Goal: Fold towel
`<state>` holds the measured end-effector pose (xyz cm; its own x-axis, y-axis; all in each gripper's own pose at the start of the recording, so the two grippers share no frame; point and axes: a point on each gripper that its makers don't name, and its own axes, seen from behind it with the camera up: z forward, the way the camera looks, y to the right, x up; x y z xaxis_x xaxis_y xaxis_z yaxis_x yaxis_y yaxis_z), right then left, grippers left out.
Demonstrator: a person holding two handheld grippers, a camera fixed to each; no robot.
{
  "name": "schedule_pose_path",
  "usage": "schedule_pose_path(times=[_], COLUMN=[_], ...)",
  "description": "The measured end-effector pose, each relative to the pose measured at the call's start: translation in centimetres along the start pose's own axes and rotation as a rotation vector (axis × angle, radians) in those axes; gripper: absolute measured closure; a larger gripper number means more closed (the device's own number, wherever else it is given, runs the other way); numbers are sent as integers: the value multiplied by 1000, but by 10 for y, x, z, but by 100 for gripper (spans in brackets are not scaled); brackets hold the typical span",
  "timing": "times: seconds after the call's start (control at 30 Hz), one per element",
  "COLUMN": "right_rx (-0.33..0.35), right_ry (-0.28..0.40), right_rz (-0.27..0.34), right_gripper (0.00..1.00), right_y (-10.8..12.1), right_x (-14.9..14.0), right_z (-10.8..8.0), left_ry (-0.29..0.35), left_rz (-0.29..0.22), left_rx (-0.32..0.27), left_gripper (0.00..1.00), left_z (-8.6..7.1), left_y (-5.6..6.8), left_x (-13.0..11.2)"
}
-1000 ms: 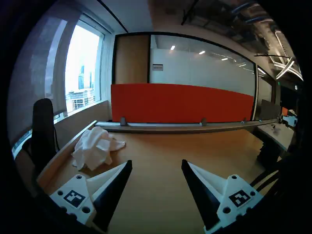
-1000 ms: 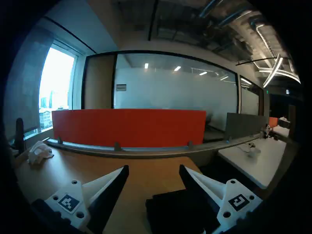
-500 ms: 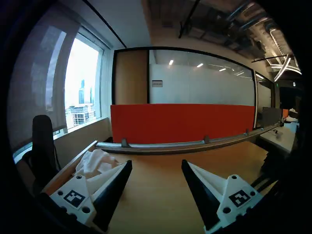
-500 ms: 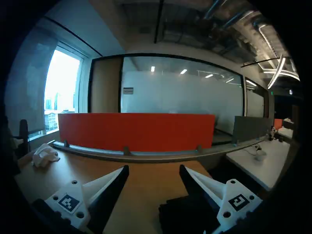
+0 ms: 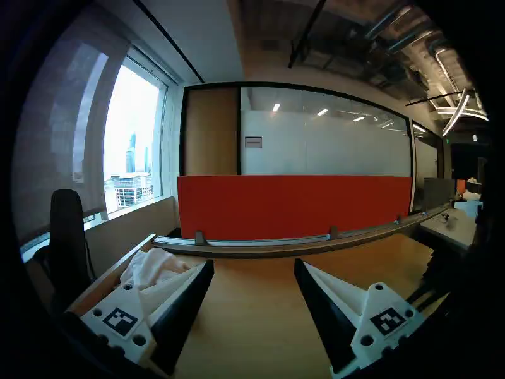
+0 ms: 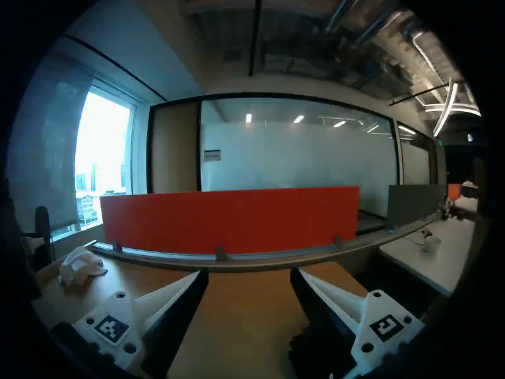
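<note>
Crumpled white towel (image 5: pixel 154 268) at the left end of a wooden counter (image 5: pixel 252 328) in an office.
Left gripper view: the counter runs back to a red screen (image 5: pixel 290 205) with a glass wall (image 5: pixel 328 142) behind it. A bright window (image 5: pixel 132 158) is on the left and a dark chair (image 5: pixel 66 240) stands by the counter's left edge. The left claw (image 5: pixel 252 262) is spread wide and holds nothing; the towel lies just beyond its left finger, partly hidden by it. Right gripper view: the counter (image 6: pixel 246 316) and the red screen (image 6: pixel 233 218) again, with a white desk (image 6: pixel 435 252) off to the right. The right claw (image 6: pixel 248 271) is equally wide open and empty; the towel (image 6: pixel 79 265) lies well apart from it, far left by the counter's edge.
</note>
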<state>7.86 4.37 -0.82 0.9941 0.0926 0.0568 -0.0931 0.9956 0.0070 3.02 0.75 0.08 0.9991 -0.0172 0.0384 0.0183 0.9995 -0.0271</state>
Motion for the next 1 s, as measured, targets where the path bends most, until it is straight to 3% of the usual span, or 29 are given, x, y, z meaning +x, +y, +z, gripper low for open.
schedule_pose_path(times=[0.2,0.4,0.8,1.0], right_rx=[13,7,5,9], right_ry=[30,26,16,6], right_rz=[0,1,-35,-41], right_gripper=[0,0,0,0], right_y=[-18,-21,-34,-42], right_x=[5,4,-1,-13], right_z=[1,2,-2,-2], left_ry=[19,21,15,34], left_rz=[-3,-25,-27,2], left_rx=[-4,3,-24,-26], left_gripper=[6,6,6,6], left_z=[-3,-4,-1,3], left_y=[-3,-7,4,6], left_x=[6,2,-28,-47])
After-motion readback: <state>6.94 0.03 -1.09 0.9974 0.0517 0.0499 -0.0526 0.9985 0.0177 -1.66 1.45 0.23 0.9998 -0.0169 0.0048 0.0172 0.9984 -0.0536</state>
